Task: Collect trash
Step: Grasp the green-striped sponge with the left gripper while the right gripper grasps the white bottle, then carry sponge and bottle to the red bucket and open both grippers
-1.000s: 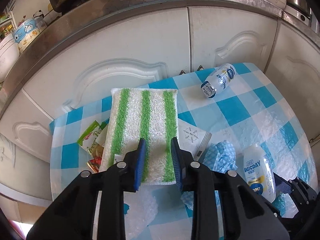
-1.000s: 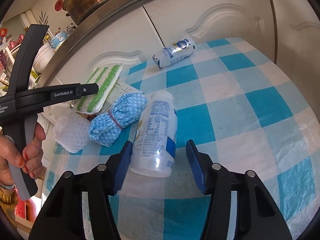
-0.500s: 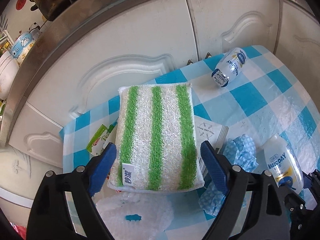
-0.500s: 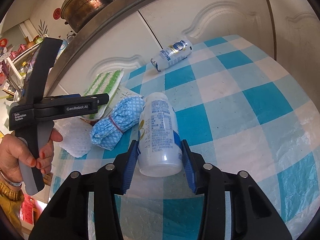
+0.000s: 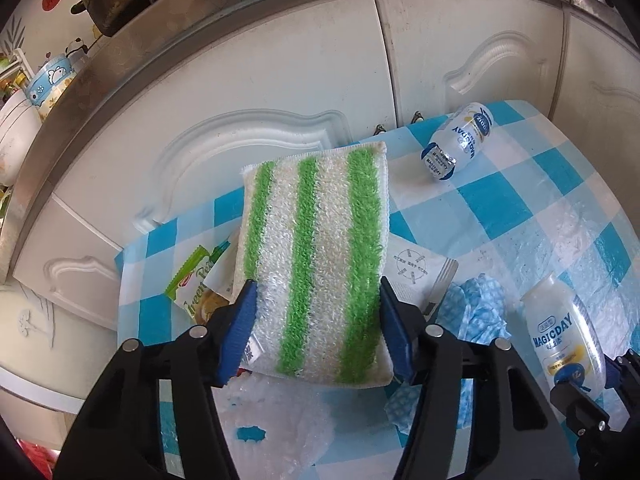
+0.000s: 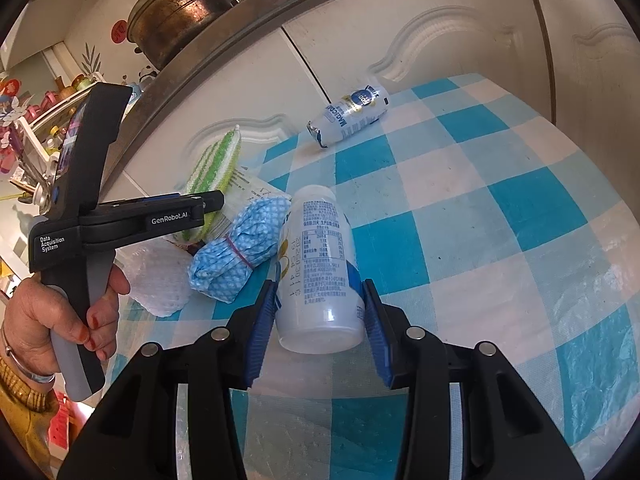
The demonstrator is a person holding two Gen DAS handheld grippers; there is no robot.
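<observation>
A white sponge with green stripes point(image 5: 316, 256) sits between the blue pads of my left gripper point(image 5: 316, 336). The jaws are closing and press on its two long sides, and its far end tilts up off the table. From the right wrist view the sponge point(image 6: 216, 160) shows edge-on beyond that gripper point(image 6: 214, 204), which a hand holds. My right gripper point(image 6: 320, 312) is shut on the base of a white plastic bottle point(image 6: 320, 256) lying on the checked tablecloth point(image 6: 500, 208). The same bottle point(image 5: 564, 340) shows at the lower right of the left wrist view.
A second small bottle point(image 5: 458, 146) lies near the table's far edge by the white cabinet doors point(image 5: 280, 80). A rolled blue cloth point(image 6: 236, 248), white foam netting point(image 6: 156, 280), a green tea wrapper point(image 5: 196, 284) and a white sachet point(image 5: 416, 268) crowd the left side. A pot point(image 6: 180, 8) stands on the counter above.
The left jaws opened wide around the sponge, then closed on its sides, and its far end has come up. The right jaws closed on the white bottle.
</observation>
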